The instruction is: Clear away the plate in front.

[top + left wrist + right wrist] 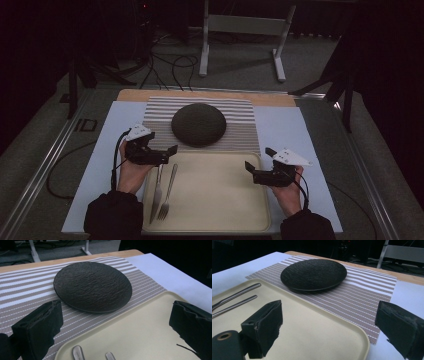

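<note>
A dark textured round plate (pixel 198 124) (pixel 92 286) (pixel 314 273) rests on a striped placemat (pixel 240 107) (pixel 27 290) (pixel 362 292). In front of it lies a cream tray (pixel 215 197) (pixel 142 332) (pixel 312 330). On the tray's left part are a knife (pixel 157 190) and a fork (pixel 168 192), side by side. Their handle ends show in the left gripper view, the knife (pixel 78 351) and the fork (pixel 110 355). My left gripper (pixel 168 154) (pixel 115 332) hovers open over the tray's far left corner. Above the tray's right rim my right gripper (pixel 258 160) (pixel 329 327) is open too. Both hold nothing.
A white sheet (pixel 282 125) covers the wooden table (pixel 200 93) under the mat and tray. Beyond the table are a grey floor with cables (pixel 170 65) and a white stand's legs (pixel 240 30). Metal rails (pixel 45 165) run along both sides of the table.
</note>
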Available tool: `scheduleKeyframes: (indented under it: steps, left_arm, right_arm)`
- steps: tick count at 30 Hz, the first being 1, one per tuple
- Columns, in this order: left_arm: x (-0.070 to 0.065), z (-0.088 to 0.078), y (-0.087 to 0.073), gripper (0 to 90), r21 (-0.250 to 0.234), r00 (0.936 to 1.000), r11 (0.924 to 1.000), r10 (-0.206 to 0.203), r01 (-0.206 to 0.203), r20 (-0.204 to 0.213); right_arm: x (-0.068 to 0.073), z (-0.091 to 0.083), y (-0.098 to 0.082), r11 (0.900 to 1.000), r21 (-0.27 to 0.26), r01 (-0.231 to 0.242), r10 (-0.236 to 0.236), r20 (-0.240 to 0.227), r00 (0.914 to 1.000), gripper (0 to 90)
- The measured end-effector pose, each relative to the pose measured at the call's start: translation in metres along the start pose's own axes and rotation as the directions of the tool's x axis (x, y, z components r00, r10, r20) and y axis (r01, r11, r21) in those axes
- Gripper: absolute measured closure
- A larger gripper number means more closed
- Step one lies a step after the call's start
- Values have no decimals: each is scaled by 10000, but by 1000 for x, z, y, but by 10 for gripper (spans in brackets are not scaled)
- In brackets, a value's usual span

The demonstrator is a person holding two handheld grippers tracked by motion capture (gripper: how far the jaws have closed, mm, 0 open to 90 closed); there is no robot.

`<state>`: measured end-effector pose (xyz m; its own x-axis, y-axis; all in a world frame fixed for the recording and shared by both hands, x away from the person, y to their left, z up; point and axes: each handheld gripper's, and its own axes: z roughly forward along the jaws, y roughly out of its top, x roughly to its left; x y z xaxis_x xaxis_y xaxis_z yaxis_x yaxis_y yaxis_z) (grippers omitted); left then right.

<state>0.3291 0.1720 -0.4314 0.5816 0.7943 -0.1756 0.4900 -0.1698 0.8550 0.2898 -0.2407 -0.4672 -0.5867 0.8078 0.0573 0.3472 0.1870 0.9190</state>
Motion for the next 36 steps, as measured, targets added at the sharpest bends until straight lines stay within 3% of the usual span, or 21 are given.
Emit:
scheduleKeyframes:
  steps: [18,36]
  left_arm:
    - [7,4,15,0,-231,9997,9996,174,-178,-164]
    - [19,13,28,0,-170,9996,9999,-27,22,-277]
  right_arm:
    - [-1,0,0,10000,1,-5,5,16,10000,77]
    - [-1,-1,0,10000,-39,-30,30,29,10000,77]
